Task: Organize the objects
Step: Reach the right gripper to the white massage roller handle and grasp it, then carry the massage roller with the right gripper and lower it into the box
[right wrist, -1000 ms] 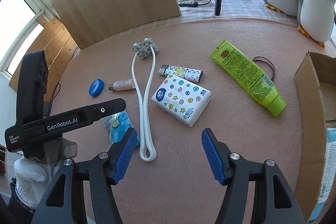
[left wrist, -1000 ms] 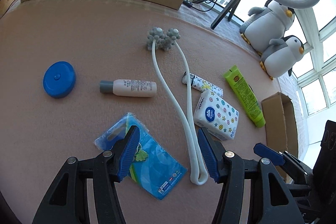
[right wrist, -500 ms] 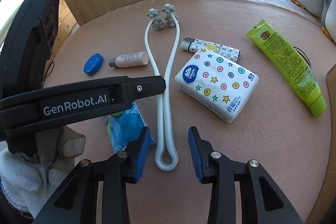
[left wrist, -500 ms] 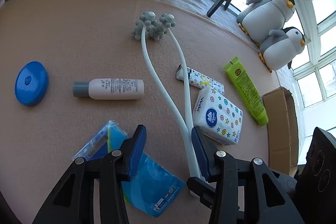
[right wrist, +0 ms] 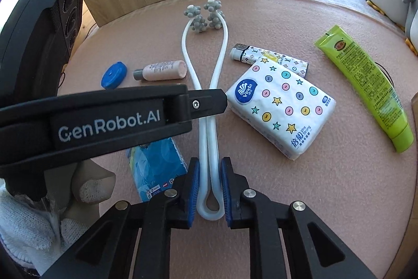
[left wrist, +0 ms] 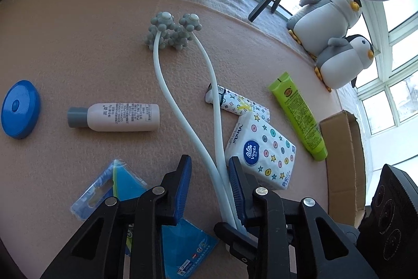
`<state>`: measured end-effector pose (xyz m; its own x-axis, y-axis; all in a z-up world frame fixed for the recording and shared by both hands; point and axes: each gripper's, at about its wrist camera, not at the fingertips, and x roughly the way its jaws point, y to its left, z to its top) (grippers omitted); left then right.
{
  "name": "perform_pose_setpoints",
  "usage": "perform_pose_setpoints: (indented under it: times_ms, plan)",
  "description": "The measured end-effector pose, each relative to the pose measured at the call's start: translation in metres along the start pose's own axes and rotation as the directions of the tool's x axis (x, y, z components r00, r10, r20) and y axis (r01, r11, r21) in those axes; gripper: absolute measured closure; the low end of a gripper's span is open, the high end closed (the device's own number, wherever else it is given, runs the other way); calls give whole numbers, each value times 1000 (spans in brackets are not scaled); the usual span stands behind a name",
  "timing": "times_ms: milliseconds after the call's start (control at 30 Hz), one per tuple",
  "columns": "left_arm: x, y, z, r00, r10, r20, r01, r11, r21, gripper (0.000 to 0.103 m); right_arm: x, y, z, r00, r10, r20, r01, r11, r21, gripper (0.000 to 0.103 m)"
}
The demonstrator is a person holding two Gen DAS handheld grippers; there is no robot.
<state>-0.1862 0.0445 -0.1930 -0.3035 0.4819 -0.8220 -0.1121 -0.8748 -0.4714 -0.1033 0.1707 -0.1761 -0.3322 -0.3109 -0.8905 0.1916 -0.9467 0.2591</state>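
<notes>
Worktop [right wrist: 339,200]: a round surface covered in pinkish felt, with small household items scattered on it and a cardboard box [left wrist: 342,148] at its right edge.
Massager [right wrist: 206,101]: the task's thing for now, a long white wishbone-shaped neck roller lying flat. Its two thin arms run away from both cameras to grey knobbed balls at the far end; its closed loop end points toward the person.
Tissue pack [right wrist: 280,106]: white with coloured dots and stars, just right of the massager arms.
Green tube [right wrist: 365,83]: lying farther right, well apart from the massager.
Blue packet [right wrist: 156,169]: flat, just left of the massager's loop end.
Small bottle [left wrist: 115,117] and blue disc [left wrist: 19,109]: left of the massager arms.
Right gripper [right wrist: 209,184]: jaws narrowed to either side of the loop end, blue pads close against or touching the white arms; whether they press firmly cannot be told.
Left gripper [left wrist: 209,182]: jaws partly open; the massager arms pass between them, close to the right pad, with a clear gap on the left.
Key relation: the massager's long axis lines up with the right gripper's jaws, and the right hand appears nearer to a finished hold.
</notes>
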Motion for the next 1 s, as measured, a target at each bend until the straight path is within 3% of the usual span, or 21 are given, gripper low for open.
perform_pose_setpoints:
  times_ms: [200,500,800,1000]
  plan:
    - [-2,0,2,999,-23,22,24,999,-21,80,-3,3,0,1000,-27,13,27,999,-30,89]
    - [-22,-17,3,997,-60,50,59,998,10,81,-33,10,-2,994,-69,87,78,992,-98,89]
    - [-35,-62,3,991,-103,83,96,992,80,81,-72,-13,-8,986,-77,145,86,994,-60,89]
    - [-31,-112,-5,986,-148,80,135,980,146,81,-102,-44,-20,976,-112,185,116,993,-8,89]
